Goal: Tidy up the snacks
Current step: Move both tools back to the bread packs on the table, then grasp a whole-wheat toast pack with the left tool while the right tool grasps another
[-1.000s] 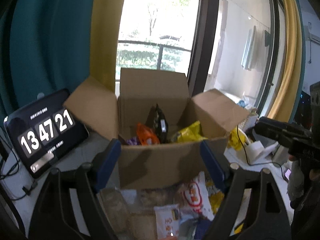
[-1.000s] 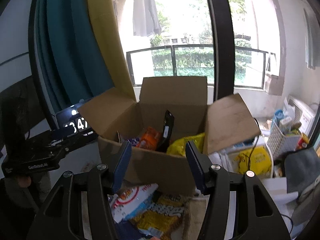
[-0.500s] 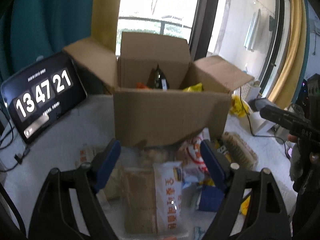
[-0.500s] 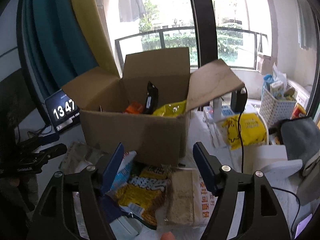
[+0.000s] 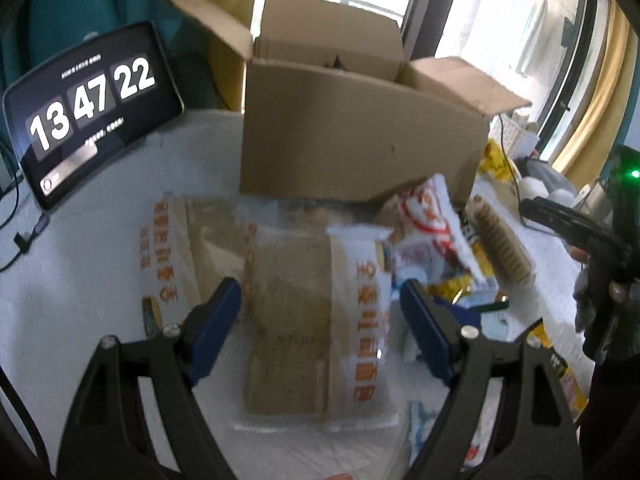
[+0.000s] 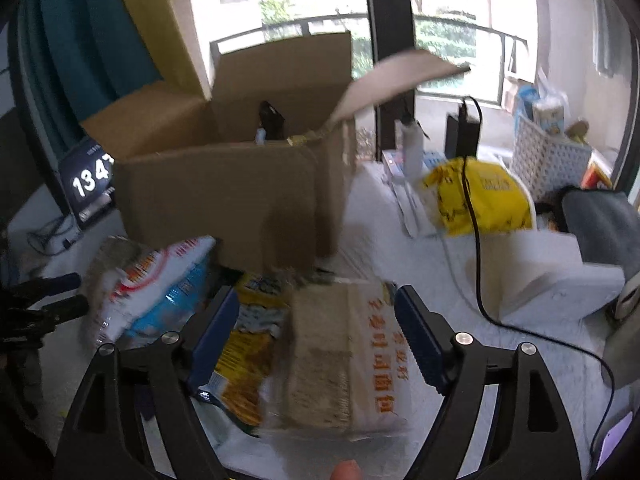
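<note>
An open cardboard box stands on the white table, also in the right wrist view, with a dark packet poking out. Snack packs lie in front of it. My left gripper is open, low over a clear bread pack with orange print; a second like pack lies left of it. My right gripper is open over another bread pack, beside a yellow snack bag and a white, red and blue bag. That bag also shows in the left wrist view.
A tablet clock leans at the back left with a cable. Right of the box are a yellow bag, a black cable, a white basket, a white block and a grey cloth.
Both grippers have dropped from box-top height to just above the snack packs in front of the box. The box interior is no longer visible from the left wrist.
</note>
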`<state>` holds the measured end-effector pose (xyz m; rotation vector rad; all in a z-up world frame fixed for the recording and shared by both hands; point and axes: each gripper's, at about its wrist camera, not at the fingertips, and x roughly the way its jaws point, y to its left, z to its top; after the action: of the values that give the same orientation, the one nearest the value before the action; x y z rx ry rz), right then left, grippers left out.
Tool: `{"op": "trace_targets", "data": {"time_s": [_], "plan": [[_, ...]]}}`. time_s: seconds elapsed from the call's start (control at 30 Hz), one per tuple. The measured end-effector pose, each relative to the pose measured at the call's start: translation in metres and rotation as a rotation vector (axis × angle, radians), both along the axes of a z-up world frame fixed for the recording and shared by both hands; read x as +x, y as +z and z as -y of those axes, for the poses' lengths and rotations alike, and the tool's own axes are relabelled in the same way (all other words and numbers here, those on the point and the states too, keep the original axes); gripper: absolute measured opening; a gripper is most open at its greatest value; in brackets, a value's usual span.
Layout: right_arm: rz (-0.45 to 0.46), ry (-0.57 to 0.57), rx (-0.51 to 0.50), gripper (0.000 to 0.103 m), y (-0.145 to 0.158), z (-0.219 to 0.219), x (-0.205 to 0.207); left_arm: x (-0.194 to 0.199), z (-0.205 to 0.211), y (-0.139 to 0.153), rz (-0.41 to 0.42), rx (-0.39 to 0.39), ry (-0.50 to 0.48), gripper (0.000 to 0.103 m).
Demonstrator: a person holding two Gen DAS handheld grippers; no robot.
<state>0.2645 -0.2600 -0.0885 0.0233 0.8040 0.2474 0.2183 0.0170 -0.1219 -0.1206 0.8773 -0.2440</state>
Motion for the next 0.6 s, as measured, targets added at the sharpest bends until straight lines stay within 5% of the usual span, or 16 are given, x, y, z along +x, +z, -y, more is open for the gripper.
{"op": "trace_targets", "data": {"time_s": [0.2, 0.37, 0.5, 0.6], "plan": [[-0.066, -0.017, 0.0, 0.083, -0.02, 0.009, 0.005, -0.003, 0.005, -0.016, -0.042, 0.019, -0.032, 0.083], [-0.106, -0.013, 0.016, 0.083, -0.031, 0.012, 0.008, 0.001, 0.009, -0.026, -0.071, 0.004, -0.055, 0.096], [-0.12, -0.005, 0.009, 0.084, -0.037, 0.01, 0.01, 0.008, 0.016, -0.044, -0.15, 0.049, -0.081, 0.097], [-0.12, -0.005, -0.001, 0.084, -0.037, 0.008, 0.009, 0.005, 0.019, -0.044, -0.132, 0.08, -0.091, 0.097]]}}
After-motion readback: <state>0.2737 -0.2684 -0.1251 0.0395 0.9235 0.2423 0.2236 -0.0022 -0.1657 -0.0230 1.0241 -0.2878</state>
